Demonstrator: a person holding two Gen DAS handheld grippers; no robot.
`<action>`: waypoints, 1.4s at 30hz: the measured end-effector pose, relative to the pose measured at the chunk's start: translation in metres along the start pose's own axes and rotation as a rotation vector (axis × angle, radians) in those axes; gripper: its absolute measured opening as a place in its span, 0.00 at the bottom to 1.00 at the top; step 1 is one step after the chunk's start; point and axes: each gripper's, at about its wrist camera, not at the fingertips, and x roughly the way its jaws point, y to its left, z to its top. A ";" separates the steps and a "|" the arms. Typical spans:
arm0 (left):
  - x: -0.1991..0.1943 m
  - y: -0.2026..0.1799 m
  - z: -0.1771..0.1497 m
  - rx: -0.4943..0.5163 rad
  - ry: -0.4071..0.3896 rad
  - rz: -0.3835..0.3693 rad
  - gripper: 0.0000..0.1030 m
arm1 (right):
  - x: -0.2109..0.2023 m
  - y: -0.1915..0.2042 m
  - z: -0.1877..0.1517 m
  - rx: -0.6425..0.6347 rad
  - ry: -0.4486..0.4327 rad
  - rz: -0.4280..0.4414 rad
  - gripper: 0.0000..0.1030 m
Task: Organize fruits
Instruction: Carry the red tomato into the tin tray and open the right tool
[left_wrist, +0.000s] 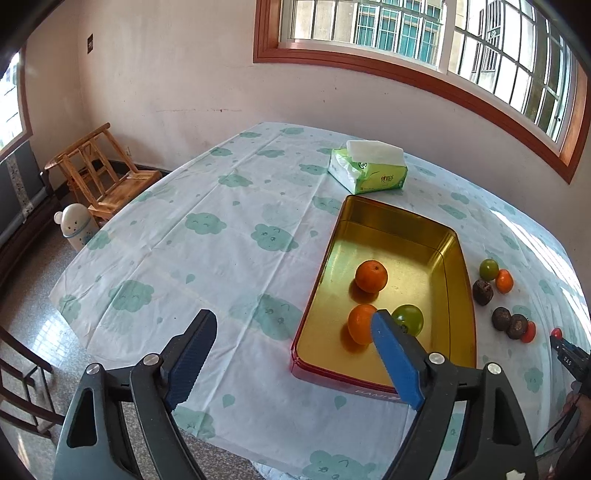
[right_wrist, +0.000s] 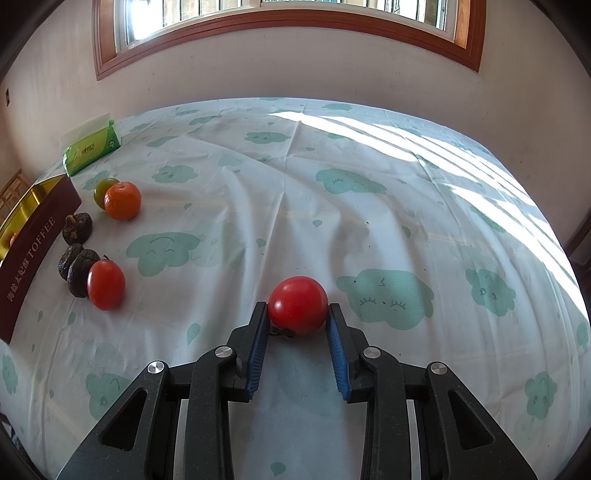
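big table (left_wrist: 207, 206) with a cloud-print cloth, and the gold tin (left_wrist: 456, 295) sits on it toward the left side of the right-wrist view, already holding two oranges and a green fruit. loose fruit is lined up just right of the tin: a green one, an orange, three dark wrinkly ones, and a red tomato (right_wrist: 106, 284). the right gripper (right_wrist: 297, 314) has its jaws narrowed onto another red tomato (right_wrist: 298, 305), pads touching both sides, near the close edge of the table. so the tin lies off to the left and a bit farther away from that gripper. left gripper (left_wrist: 295, 325) hangs wide and empty, its right finger overlapping the tin's near corner in view.
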 end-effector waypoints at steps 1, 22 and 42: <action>0.001 0.003 -0.001 -0.009 0.002 0.004 0.82 | 0.000 0.000 0.001 0.000 0.004 -0.005 0.31; 0.016 0.008 -0.007 -0.050 0.022 0.091 0.86 | -0.049 0.161 0.070 -0.212 -0.114 0.321 0.31; 0.018 0.021 -0.011 -0.092 0.058 0.136 0.86 | -0.036 0.319 0.070 -0.481 -0.057 0.466 0.31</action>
